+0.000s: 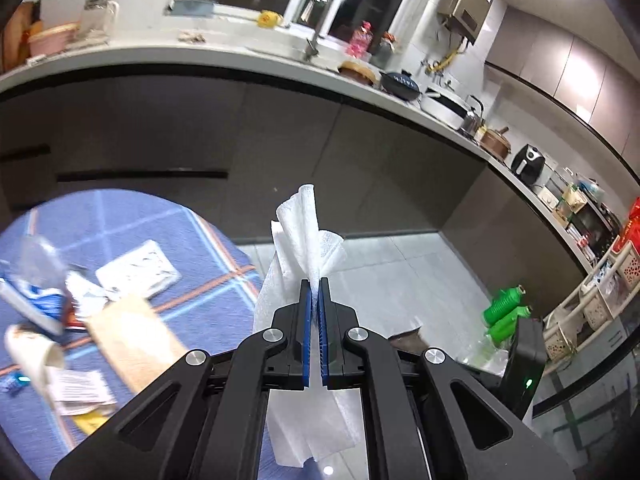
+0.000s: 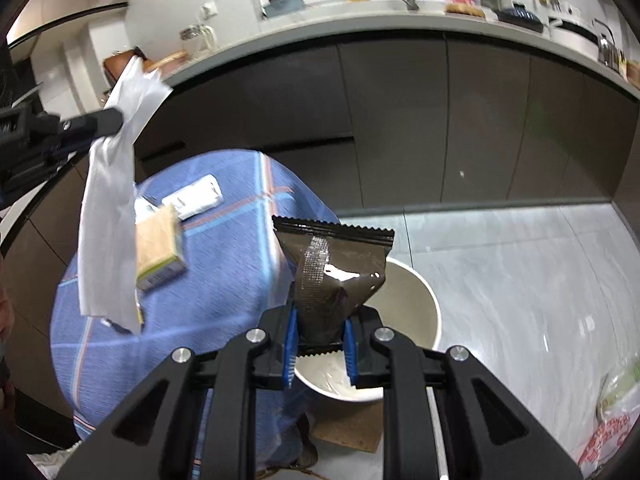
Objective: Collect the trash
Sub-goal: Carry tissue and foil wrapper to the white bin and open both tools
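Observation:
My left gripper (image 1: 315,284) is shut on a white paper towel (image 1: 298,236) and holds it in the air beside the table; the towel hangs below the fingers too. It also shows in the right wrist view (image 2: 108,216), hanging from the left gripper (image 2: 114,118) at the left. My right gripper (image 2: 320,320) is shut on a dark brown snack wrapper (image 2: 336,276) and holds it above a white bin (image 2: 420,300) on the floor. More trash lies on the blue checked tablecloth (image 1: 120,216): a paper cup (image 1: 34,354), papers (image 1: 78,394) and wrappers (image 1: 36,296).
A tan box (image 1: 132,340) and a white packet (image 1: 138,272) lie on the table. A dark cabinet front and a cluttered counter (image 1: 240,56) run behind. Green bottles (image 1: 506,312) and a black device (image 1: 524,364) stand at the right. A plastic bag (image 2: 608,420) lies on the tiled floor.

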### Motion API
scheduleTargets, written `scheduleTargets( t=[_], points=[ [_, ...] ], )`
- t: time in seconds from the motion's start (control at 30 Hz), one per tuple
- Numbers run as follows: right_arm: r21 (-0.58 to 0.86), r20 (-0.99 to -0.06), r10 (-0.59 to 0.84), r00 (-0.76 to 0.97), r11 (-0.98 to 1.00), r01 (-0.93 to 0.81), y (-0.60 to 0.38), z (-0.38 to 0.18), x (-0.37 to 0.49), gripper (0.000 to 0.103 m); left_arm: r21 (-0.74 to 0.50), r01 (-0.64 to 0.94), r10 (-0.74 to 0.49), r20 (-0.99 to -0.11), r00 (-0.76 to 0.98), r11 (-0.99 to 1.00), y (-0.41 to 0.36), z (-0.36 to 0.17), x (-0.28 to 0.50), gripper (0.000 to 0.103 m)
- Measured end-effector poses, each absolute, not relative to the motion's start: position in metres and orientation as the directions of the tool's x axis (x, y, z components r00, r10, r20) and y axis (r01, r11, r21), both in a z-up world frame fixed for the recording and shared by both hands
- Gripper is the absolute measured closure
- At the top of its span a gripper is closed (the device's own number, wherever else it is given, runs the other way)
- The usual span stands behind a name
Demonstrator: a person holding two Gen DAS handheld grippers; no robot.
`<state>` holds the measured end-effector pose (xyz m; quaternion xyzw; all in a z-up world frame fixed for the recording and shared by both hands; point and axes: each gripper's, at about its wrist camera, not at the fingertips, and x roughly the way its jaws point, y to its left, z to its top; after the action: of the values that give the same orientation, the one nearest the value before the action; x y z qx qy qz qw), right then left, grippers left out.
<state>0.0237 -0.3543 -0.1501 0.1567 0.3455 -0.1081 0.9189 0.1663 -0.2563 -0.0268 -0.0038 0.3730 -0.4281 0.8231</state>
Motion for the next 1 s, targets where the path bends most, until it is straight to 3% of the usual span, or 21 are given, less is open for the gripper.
scheduleTargets(
  t=[0.53,0.67,0.73,0.77,0.8,0.83,0.9,1.0],
  points=[
    [0.285,-0.776,-0.002,0.63,0.891,0.353,-0.389,-0.248,0.042,0.082,-0.32,0.724,-0.653,-0.721,0.233,0.612,-0.368,-0.147,0.184,0.1],
    [0.286,-0.789,0.006,0.614,0.888,0.36,-0.39,-0.258,0.047,0.079,-0.3,0.716,-0.631,-0.735,0.247,0.63,-0.371,-0.162,0.187,0.098],
    [0.289,-0.794,0.01,0.608,0.886,0.362,-0.391,-0.264,0.047,0.071,-0.295,0.715,-0.626,-0.738,0.251,0.634,-0.373,-0.166,0.189,0.094],
    [0.287,-0.795,0.009,0.607,0.887,0.362,-0.391,-0.265,0.047,0.068,-0.292,0.713,-0.624,-0.739,0.255,0.637,-0.374,-0.167,0.189,0.085],
    [0.281,-0.795,0.005,0.607,0.889,0.362,-0.391,-0.267,0.048,0.06,-0.289,0.712,-0.625,-0.735,0.263,0.64,-0.374,-0.167,0.19,0.072],
    [0.274,-0.795,0.0,0.607,0.892,0.36,-0.392,-0.267,0.05,0.051,-0.285,0.712,-0.626,-0.731,0.272,0.642,-0.374,-0.166,0.189,0.067],
    [0.248,-0.791,-0.017,0.612,0.905,0.346,-0.389,-0.265,0.05,0.044,-0.265,0.713,-0.627,-0.717,0.305,0.649,-0.375,-0.162,0.186,0.047],
    [0.209,-0.786,-0.038,0.617,0.923,0.324,-0.385,-0.262,0.049,0.033,-0.236,0.721,-0.632,-0.694,0.345,0.652,-0.373,-0.153,0.181,0.026]
  ],
)
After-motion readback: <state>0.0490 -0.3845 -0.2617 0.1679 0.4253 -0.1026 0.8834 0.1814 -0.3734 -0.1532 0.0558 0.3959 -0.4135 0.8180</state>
